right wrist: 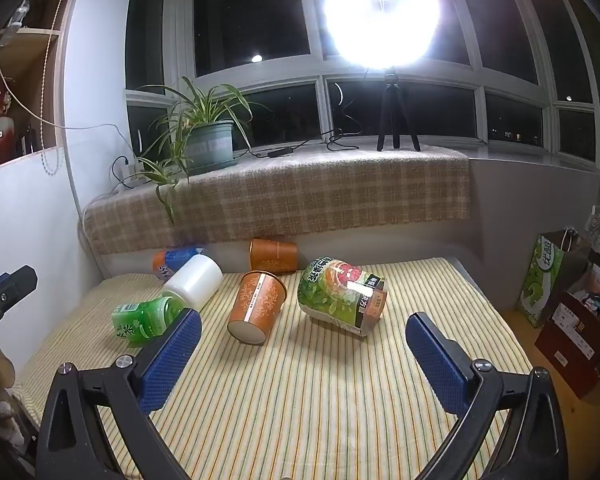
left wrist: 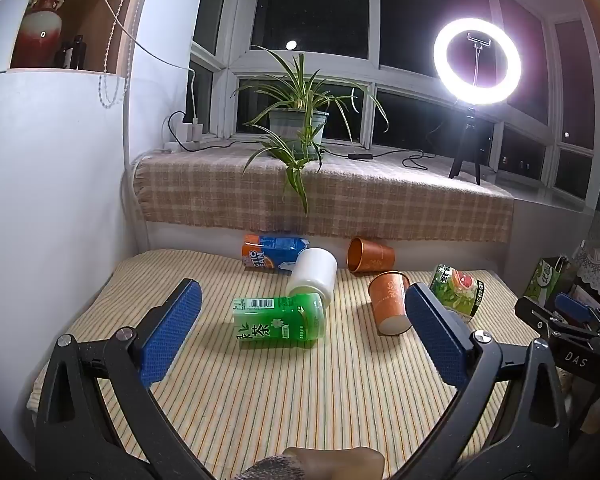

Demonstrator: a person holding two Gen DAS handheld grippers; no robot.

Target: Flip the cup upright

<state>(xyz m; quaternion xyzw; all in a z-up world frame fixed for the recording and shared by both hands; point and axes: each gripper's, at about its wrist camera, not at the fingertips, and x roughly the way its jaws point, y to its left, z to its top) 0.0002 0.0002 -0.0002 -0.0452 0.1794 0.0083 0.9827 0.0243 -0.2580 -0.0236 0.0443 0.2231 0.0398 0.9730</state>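
Note:
Several cups lie on their sides on the striped tablecloth [left wrist: 260,400]. A green tea cup [left wrist: 278,318] lies straight ahead of my open, empty left gripper [left wrist: 300,328], with a white cup [left wrist: 314,274] touching it behind. An orange paper cup [left wrist: 390,302] lies beside the right finger. A second orange cup [left wrist: 370,255] and a blue-orange cup [left wrist: 274,251] lie by the back ledge. In the right wrist view, my open, empty right gripper [right wrist: 302,344] hangs above the cloth, short of the orange cup [right wrist: 257,306] and a green printed cup [right wrist: 342,296].
A ledge with checked cloth [left wrist: 320,196] runs behind the table, bearing a potted plant [left wrist: 298,126] and a ring light on a tripod [left wrist: 476,64]. A white wall [left wrist: 52,200] closes the left side. Bags and boxes [right wrist: 572,304] stand at the right.

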